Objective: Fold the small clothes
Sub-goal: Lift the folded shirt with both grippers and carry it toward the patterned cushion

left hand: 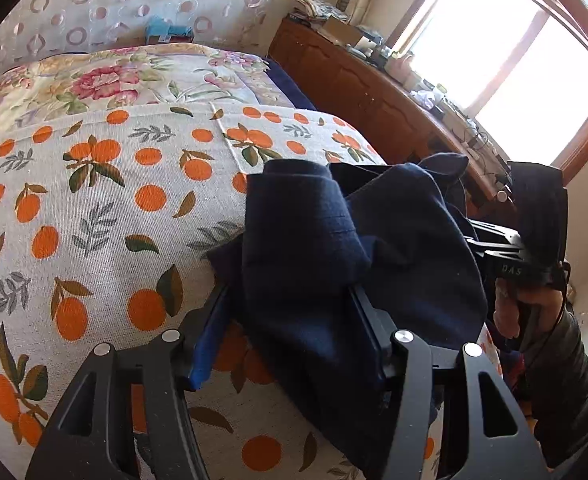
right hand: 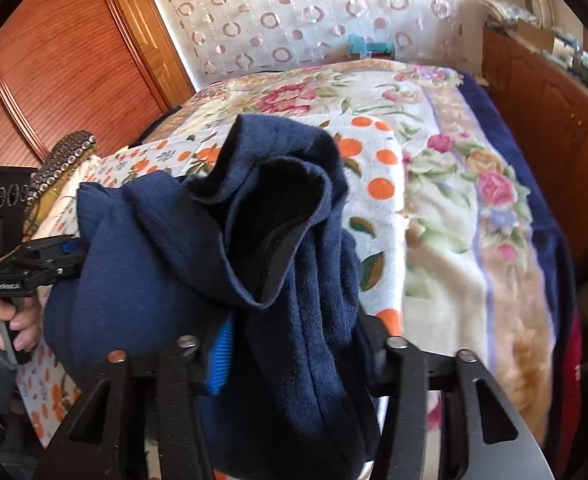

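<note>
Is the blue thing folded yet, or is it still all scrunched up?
Not folded yet. Nothing looks finished: the navy garment is bunched and hanging in loose folds above the orange-print cloth. Right now the left gripper and right gripper each have part of it between their fingers. Still left: spreading it flat on the cloth and folding it neatly.

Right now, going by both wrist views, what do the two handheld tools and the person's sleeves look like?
Both are matte black tools with slotted linkage arms, silver round pivot pins and blue ribbed finger pads. The left tool appears from the side in the right wrist view as a boxy black body with small white lettering on a pistol-style handle. The right tool bears white letters too. A dark grey sleeve covers the right forearm.
</note>
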Tool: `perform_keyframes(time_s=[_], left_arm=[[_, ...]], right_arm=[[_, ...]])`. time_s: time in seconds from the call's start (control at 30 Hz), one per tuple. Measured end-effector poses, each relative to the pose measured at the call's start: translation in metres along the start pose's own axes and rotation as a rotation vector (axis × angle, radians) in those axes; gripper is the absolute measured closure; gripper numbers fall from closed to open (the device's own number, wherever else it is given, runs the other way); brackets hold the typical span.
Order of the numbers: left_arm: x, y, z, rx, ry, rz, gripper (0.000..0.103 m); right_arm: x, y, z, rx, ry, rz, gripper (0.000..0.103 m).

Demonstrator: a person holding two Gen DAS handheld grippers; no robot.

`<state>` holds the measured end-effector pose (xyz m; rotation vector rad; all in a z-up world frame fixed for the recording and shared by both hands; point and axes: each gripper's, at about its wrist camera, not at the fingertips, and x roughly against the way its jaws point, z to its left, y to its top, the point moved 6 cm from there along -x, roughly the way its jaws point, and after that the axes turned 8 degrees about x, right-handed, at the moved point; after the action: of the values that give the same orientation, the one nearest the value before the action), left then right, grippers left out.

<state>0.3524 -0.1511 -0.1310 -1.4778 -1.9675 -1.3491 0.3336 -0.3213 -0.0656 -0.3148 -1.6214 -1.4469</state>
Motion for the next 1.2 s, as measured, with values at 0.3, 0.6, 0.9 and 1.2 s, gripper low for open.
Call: perform_keyframes(time_s=[0.3,0.6,0.9,1.2], left_arm=[[0.024,0.000,-0.014,-0.014,-0.083,-0.029,0.085],[0.092,0.001,-0.020,-0.103,-0.025,-0.174,0.087],[0.178,0.008,0.031,-0.073,0.050,-0.330,0.087],[0.290,0.021,0.129,0.045,0.162,-0.515,0.087]], right_arm=[[0.013,0.005,0.017,0.043,0.001,-0.040,0.086],[0.050,0.037,0.059,0.156,-0.014,-0.150,0.087],[0.040,0.098,0.136,0.305,0.049,-0.215,0.087],[-0.008,0.209,0.254,0.441,0.180,-0.291,0.087]])
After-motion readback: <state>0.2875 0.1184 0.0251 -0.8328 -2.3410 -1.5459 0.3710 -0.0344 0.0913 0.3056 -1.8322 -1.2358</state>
